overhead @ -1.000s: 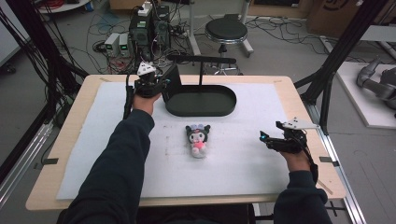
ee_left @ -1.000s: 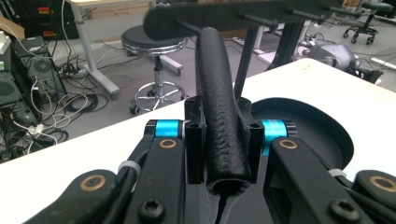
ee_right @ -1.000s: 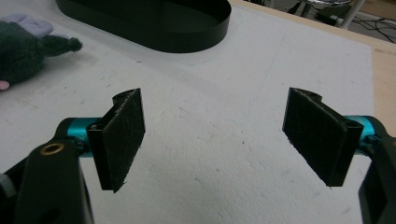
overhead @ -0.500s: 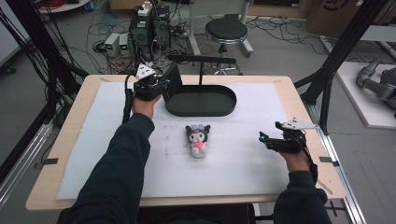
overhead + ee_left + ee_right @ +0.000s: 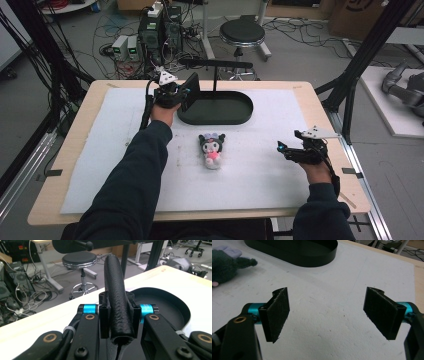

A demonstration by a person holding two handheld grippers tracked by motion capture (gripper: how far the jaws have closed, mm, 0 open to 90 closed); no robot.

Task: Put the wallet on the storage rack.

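Compared with a second ago, the left gripper (image 5: 181, 95) is sitting a little further toward the near, left end of the black oval tray (image 5: 235, 116), carrying with it the black leather-textured case (image 5: 190, 91) that it is clamping; the right gripper (image 5: 287, 150) is lying where it was, and the plush toy (image 5: 212, 148) has not shifted on the white foam mat (image 5: 100, 150). In the left gripper view the jaws are pressing narrowly on both sides of the case (image 5: 117, 302), which is standing upright between them with its stitched edge facing the camera, over the tray's (image 5: 175, 307) dark floor. In the high view the case is being held at the tray's left end, beside the black stand (image 5: 216, 64) that is rising from the tray with a crossbar on top. The right gripper (image 5: 327, 312) is resting near the right edge of the mat with its jaws standing wide apart and nothing between the pads, the plush toy (image 5: 227, 267) lying well off to its left and the tray (image 5: 294, 252) beyond. No brand, label or writing is readable on the case, the tray or the toy; the cardboard box on the floor at the far right shows marks too blurred to read.
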